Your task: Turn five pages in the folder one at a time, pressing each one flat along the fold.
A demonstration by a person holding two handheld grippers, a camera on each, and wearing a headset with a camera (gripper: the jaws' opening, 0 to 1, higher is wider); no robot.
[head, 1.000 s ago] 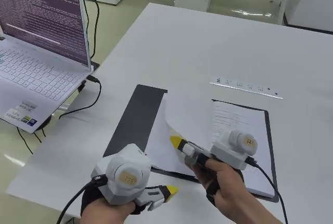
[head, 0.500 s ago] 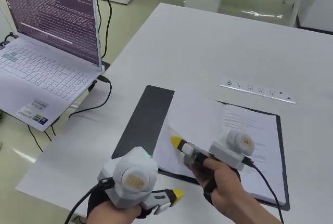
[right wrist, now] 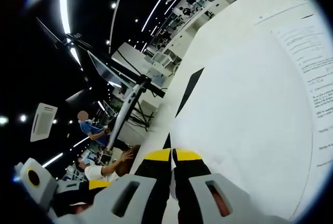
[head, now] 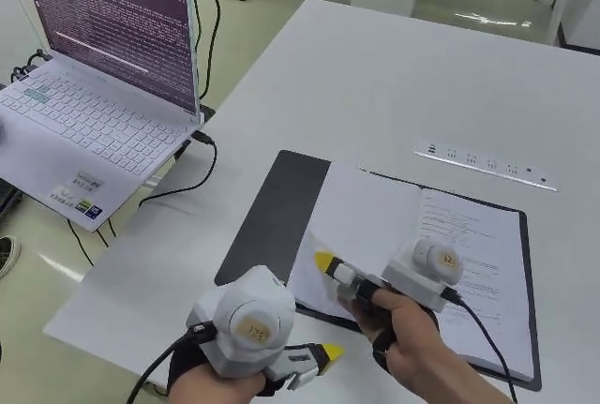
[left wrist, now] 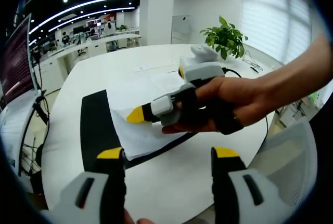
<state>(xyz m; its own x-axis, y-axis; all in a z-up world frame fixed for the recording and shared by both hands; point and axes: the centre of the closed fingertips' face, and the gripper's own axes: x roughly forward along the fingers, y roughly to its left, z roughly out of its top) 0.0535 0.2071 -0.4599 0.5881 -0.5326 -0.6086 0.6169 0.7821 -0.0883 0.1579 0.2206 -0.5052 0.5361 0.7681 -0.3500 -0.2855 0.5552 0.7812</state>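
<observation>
While the right tool (head: pixel 325 261) is pinched shut on the lower left corner of a white page (head: pixel 367 218), that sheet curves across the fold of the open black folder (head: pixel 272 209). The folder lies flat on the white bench (head: pixel 375 67), near its front edge. The left tool (left wrist: pixel 167 154) hovers just before the folder's front edge, jaws wide apart, holding nothing. A printed page (head: pixel 473 254) lies flat on the folder's right half. A socket strip (head: pixel 487 165) sits beyond it, and an open laptop (head: pixel 103 76) stands left of the bench.
</observation>
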